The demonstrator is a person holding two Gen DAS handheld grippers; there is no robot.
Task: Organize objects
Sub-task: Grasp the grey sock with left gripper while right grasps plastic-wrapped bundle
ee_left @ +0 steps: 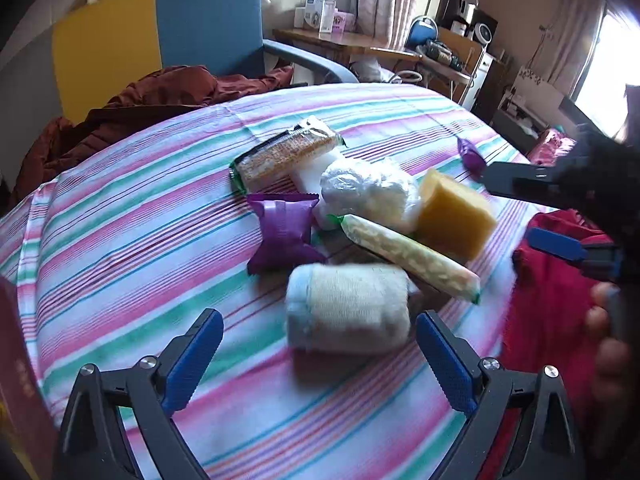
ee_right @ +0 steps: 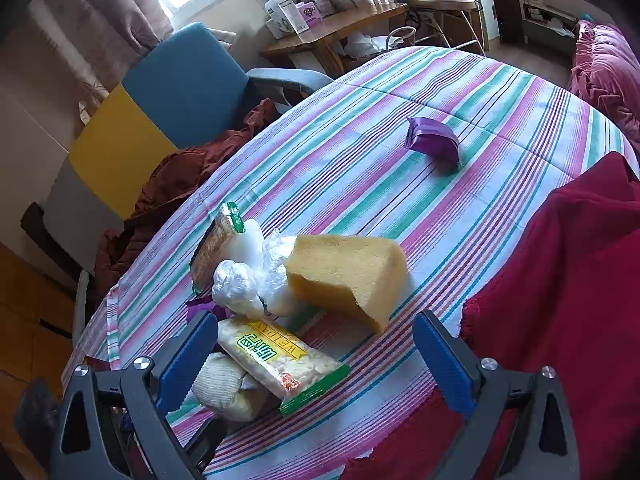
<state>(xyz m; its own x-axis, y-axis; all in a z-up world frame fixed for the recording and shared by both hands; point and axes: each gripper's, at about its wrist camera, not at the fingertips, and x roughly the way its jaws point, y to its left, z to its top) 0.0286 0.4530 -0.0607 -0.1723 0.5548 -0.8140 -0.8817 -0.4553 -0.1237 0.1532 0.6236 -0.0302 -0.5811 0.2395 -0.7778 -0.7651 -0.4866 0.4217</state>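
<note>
- Striped cloth [ee_left: 120,240], pink, green and white, covers the round table; the things to sort lie in a loose heap near its middle.
- Left gripper [ee_left: 320,354]: jaws spread wide with nothing between the pads. A rolled sock [ee_left: 348,306] lies on the cloth just ahead of the fingertips, not touched by either one.
- Left in the heap, a green-edged cracker pack [ee_left: 286,154] lies flat, partly over a white block [ee_left: 316,172].
- Below it sits a purple packet [ee_left: 284,232], just beside the sock.
- Middle: a clear plastic bundle [ee_left: 368,190] rests against a long snack pack [ee_left: 412,258], which slants down to the right.
- Right of those, a yellow sponge [ee_left: 456,220] stands tilted, touching the bundle.
- A second purple packet [ee_left: 472,158] lies alone, well apart from the heap, toward the far right of the table.
- Right gripper [ee_right: 316,364]: jaws wide too, gripping nothing. In its own view the snack pack and the sock sit low between the fingers, close to the left finger; whether that finger touches them I cannot tell. The sponge lies just ahead.
- From the left wrist view the right gripper shows at the right edge, above a red cloth [ee_left: 548,280] draped over the table's near right side.
- Behind the table, at left, a blue and yellow chair [ee_left: 208,20] holds a rust-brown jacket [ee_left: 160,92].
</note>
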